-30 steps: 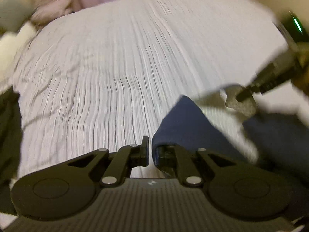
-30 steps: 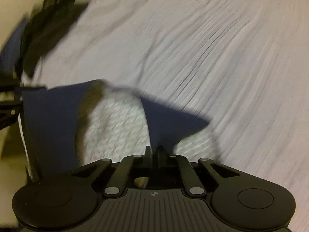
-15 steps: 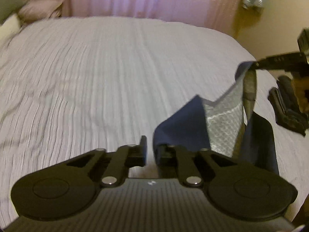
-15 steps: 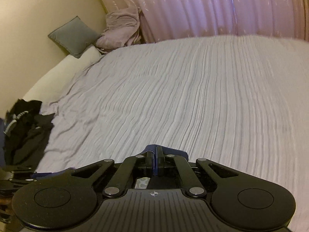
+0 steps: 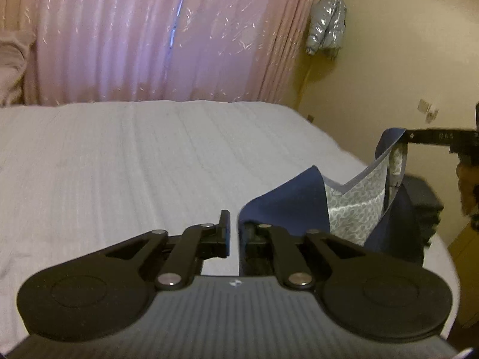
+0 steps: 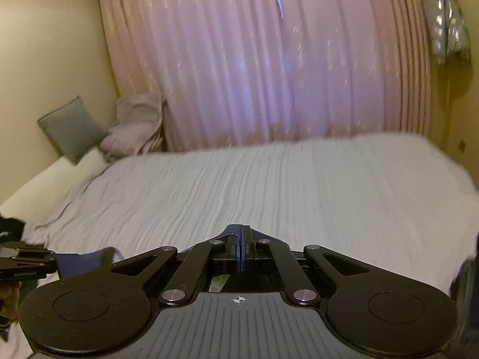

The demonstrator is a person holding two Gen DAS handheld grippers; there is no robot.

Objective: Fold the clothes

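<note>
navy garment (image 5: 287, 206) up in air over bed (image 5: 149, 161), stretched between both grippers, patterned lining showing; no fold made yet, judged early in task, whole fold and laying down still left. left gripper (image 5: 234, 236) points slightly down toward bed; its fingers have just been opening, gap shows between them, cloth draped on right finger only, not pinched. right gripper (image 6: 239, 251) raised, aimed across bed at curtain (image 6: 269, 59), fingers clenched on navy cloth edge. risk: left corner slips free.
</note>
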